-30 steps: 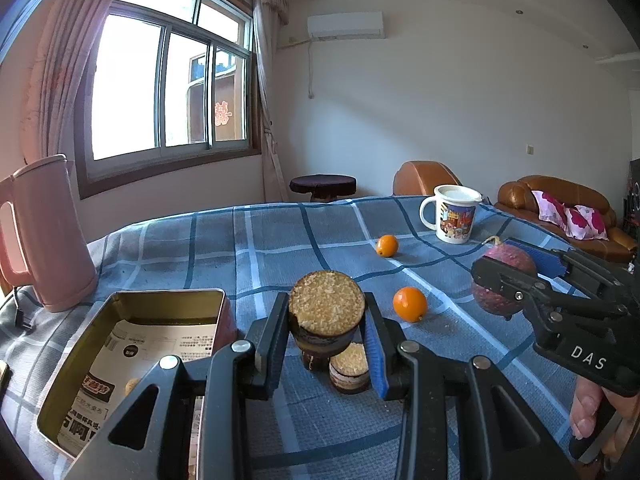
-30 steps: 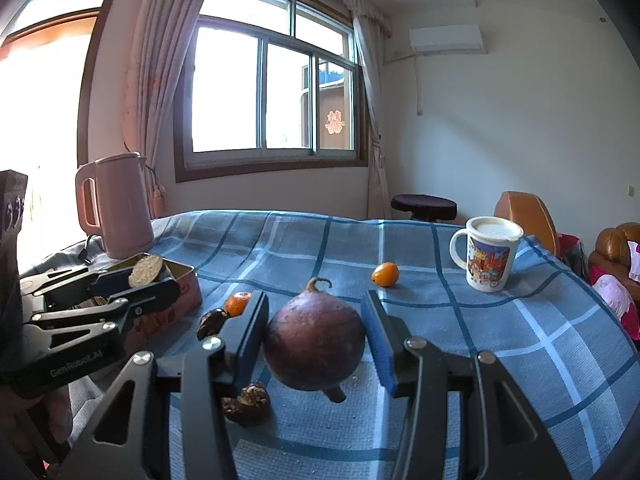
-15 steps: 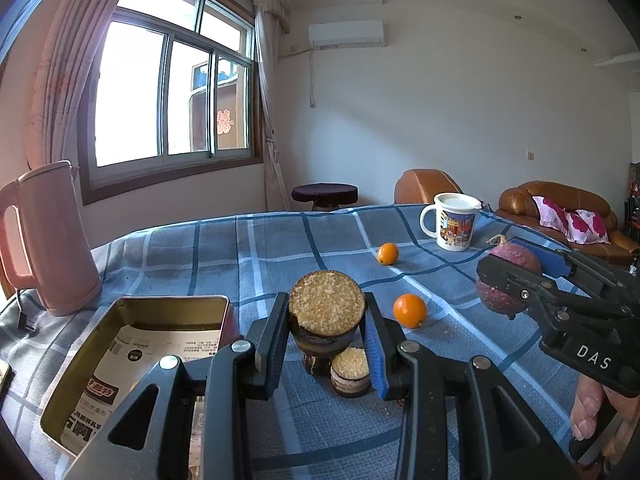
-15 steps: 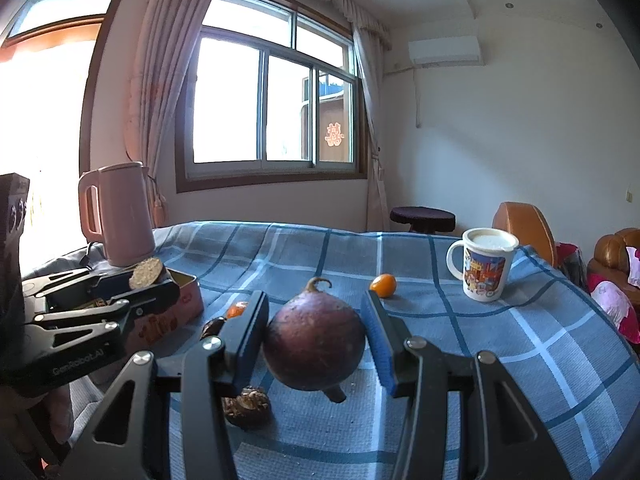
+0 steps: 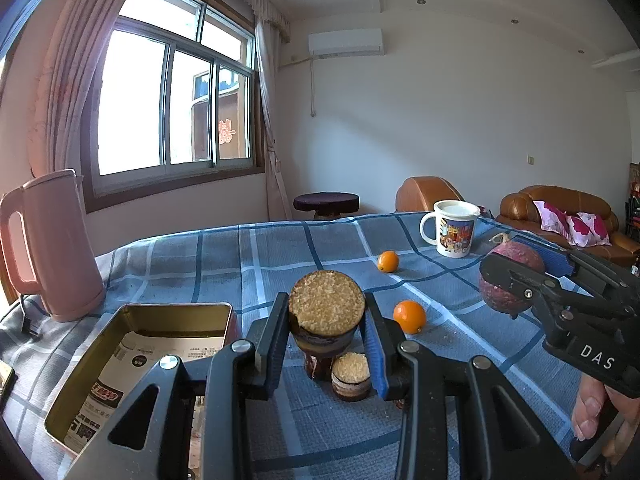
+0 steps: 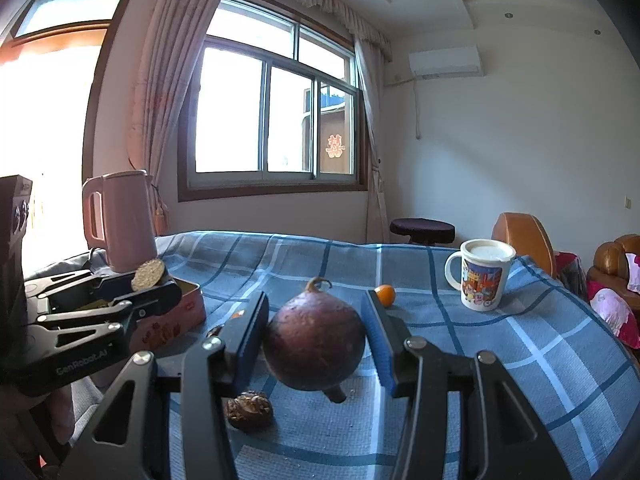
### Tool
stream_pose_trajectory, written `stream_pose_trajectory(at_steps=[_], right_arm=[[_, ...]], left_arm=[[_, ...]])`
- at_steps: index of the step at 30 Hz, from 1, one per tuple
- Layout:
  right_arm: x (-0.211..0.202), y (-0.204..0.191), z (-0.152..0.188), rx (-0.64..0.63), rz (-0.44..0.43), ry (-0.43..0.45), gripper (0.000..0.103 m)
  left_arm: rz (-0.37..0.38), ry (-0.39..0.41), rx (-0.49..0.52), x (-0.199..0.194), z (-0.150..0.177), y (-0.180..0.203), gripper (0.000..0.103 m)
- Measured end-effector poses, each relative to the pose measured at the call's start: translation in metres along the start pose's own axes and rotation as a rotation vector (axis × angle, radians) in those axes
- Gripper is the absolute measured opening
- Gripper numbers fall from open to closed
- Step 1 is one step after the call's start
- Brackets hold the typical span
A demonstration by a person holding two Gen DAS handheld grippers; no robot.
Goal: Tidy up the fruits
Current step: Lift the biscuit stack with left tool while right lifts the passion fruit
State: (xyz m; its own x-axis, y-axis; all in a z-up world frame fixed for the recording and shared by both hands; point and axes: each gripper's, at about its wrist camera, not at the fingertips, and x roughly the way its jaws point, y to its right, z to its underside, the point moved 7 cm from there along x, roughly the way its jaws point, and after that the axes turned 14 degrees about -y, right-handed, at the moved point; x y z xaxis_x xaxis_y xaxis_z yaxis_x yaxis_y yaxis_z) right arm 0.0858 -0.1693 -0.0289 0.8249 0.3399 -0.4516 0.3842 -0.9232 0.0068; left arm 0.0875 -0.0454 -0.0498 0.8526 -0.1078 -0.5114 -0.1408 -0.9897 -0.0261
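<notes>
My left gripper (image 5: 326,330) is shut on a round crumb-topped cake (image 5: 327,307) and holds it above the blue plaid tablecloth (image 5: 260,252). A smaller such cake (image 5: 351,370) stands on the cloth just below. My right gripper (image 6: 316,334) is shut on a dark purple round fruit with a stem (image 6: 314,342), lifted off the table; the fruit also shows in the left wrist view (image 5: 510,276). Two small oranges (image 5: 409,316) (image 5: 388,261) lie on the cloth. An open gold tin (image 5: 132,354) sits at the left. A walnut (image 6: 249,407) lies under the right gripper.
A pink kettle (image 5: 48,244) stands at the far left beside the tin. A white picture mug (image 5: 456,228) stands at the back right of the table. Brown sofas and a dark stool lie beyond the table's far edge.
Both grippers have tilted or risen slightly, so the table sits lower in both views. Each still holds its item. The things on the table have not moved.
</notes>
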Motion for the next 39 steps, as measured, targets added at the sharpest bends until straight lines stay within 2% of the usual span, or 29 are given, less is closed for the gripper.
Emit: stream_pose_trajectory(at_steps=[14, 22, 39], right_arm=[[-0.008, -0.004, -0.001, -0.017, -0.005, 0.045, 0.051], [-0.015, -0.006, -0.002, -0.027, -0.007, 0.080, 0.051], [-0.009, -0.019, -0.004, -0.057, -0.028, 0.057, 0.051]], left_arm=[[-0.012, 0.042, 0.001, -0.011, -0.001, 0.001, 0.036], [-0.043, 0.097, 0.025, -0.021, -0.002, 0.005, 0.036], [-0.051, 0.076, -0.008, -0.021, -0.002, -0.008, 0.036]])
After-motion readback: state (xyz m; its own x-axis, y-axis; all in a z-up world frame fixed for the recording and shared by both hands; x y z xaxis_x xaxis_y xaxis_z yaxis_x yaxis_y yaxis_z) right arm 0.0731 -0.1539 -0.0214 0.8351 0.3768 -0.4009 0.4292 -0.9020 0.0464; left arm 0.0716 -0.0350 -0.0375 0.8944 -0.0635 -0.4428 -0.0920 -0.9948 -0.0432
